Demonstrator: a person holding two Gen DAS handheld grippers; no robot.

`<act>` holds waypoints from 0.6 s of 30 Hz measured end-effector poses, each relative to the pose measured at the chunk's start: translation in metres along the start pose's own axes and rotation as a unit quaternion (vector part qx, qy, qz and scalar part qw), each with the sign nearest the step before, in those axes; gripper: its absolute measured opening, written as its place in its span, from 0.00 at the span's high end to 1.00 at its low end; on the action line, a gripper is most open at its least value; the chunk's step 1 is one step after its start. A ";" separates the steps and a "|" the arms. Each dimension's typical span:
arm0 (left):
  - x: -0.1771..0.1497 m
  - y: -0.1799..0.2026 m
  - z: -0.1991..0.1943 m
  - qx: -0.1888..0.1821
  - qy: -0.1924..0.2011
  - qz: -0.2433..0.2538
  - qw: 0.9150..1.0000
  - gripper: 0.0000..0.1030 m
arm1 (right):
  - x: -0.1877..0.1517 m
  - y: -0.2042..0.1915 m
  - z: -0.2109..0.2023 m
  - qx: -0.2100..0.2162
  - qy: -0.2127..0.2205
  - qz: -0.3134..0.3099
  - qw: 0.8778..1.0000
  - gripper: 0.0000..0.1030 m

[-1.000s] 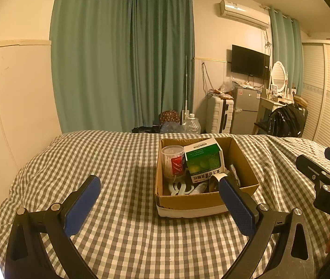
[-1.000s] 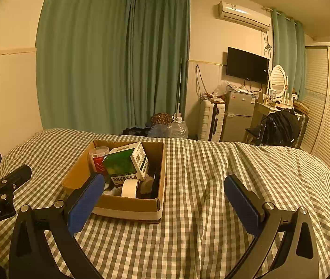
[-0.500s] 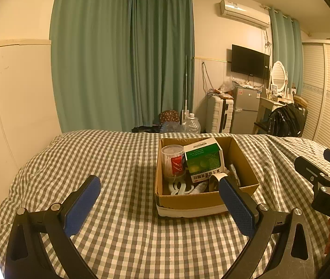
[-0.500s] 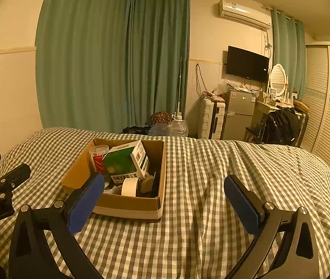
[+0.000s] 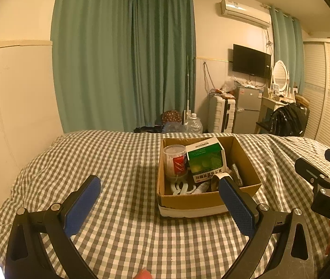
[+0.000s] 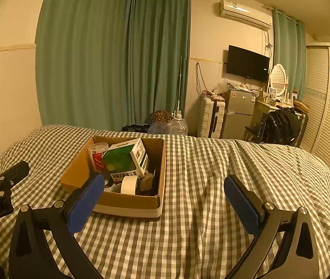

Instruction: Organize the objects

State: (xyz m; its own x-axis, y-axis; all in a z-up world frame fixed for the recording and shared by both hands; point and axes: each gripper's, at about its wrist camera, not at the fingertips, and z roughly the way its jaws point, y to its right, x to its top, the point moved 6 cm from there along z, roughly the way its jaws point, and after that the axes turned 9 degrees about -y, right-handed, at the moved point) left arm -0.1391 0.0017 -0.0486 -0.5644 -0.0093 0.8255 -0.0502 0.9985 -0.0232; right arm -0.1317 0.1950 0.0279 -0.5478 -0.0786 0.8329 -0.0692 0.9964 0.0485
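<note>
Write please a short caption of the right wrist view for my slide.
Open right gripper above a checked bedspread, beside a cardboard box holding a green carton and tape roll.

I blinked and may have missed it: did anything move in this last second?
Barely. Both tongs, left and right, stay wide open and empty, hovering over the checked bedspread. The cardboard box and its green carton lie as before.

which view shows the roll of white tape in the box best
The right wrist view: the tape roll stands in plain sight on its edge near the cardboard box front wall. In the left wrist view the left gripper's finger covers most of the roll, leaving only a sliver.
</note>
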 end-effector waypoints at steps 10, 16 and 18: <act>0.000 0.000 0.000 0.002 0.000 0.001 1.000 0.00 | -0.002 0.002 0.000 -0.003 -0.004 -0.002 1.000 0.00; -0.001 0.001 0.000 0.001 0.000 0.002 1.000 0.00 | -0.002 0.002 0.000 -0.004 -0.004 -0.002 1.000 0.00; -0.001 0.001 0.001 0.000 0.000 0.002 1.000 0.00 | -0.002 0.002 0.000 -0.003 -0.004 -0.001 1.000 0.00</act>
State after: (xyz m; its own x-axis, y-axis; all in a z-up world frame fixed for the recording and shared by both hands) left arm -0.1390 0.0028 -0.0499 -0.5653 -0.0054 0.8249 -0.0484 0.9985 -0.0266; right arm -0.1310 0.1967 0.0267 -0.5548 -0.0817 0.8280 -0.0654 0.9964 0.0545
